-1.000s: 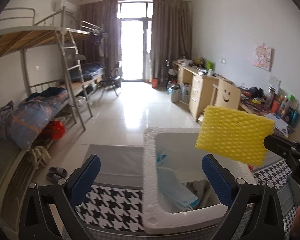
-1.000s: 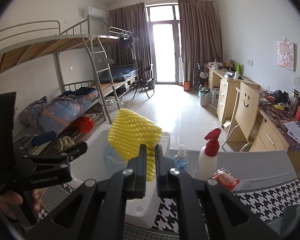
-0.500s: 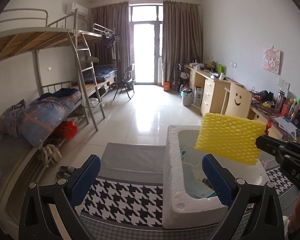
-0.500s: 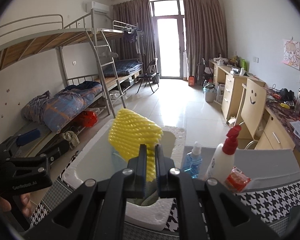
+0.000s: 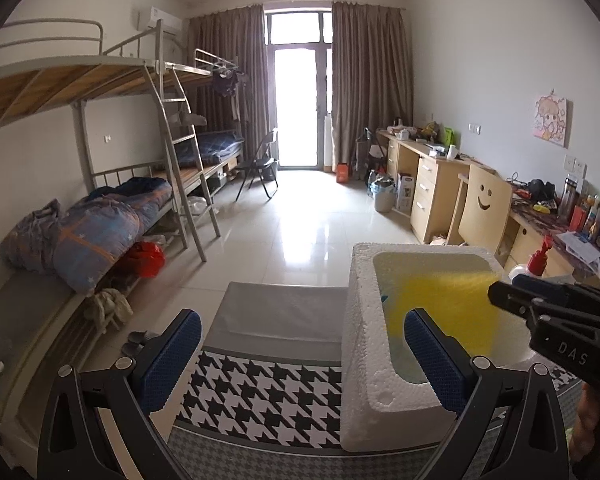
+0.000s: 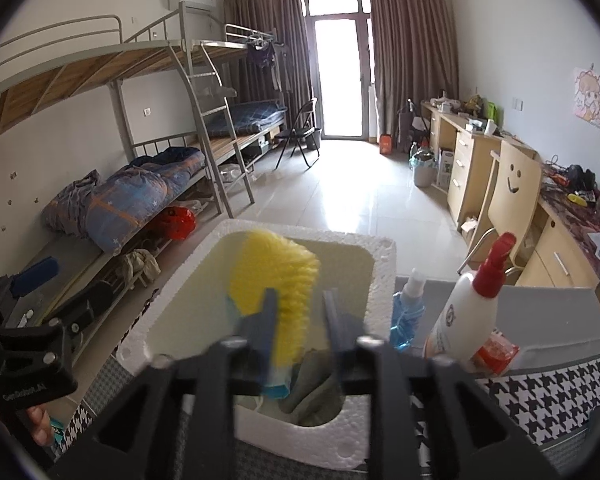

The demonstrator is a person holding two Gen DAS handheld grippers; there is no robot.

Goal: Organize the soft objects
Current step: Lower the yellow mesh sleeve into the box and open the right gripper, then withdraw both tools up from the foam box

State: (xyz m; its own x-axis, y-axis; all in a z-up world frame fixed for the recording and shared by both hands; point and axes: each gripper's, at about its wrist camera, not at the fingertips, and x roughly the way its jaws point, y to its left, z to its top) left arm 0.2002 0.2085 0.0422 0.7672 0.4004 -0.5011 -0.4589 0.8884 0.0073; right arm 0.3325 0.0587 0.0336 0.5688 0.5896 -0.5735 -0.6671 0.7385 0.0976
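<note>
Right wrist view: right tongs (image 6: 298,312) opening around yellow foam net (image 6: 276,276) above foam box (image 6: 382,258); left tongs (image 5: 300,354) spread.

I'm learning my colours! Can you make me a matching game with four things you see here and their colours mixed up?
Things:
1. mesh foam sleeve
2. foam box
3. spray bottle's top
4. small bottle beside the box

Colours:
a. white
b. blue
c. yellow
d. red

Pairs: 1-c, 2-a, 3-d, 4-b
</note>
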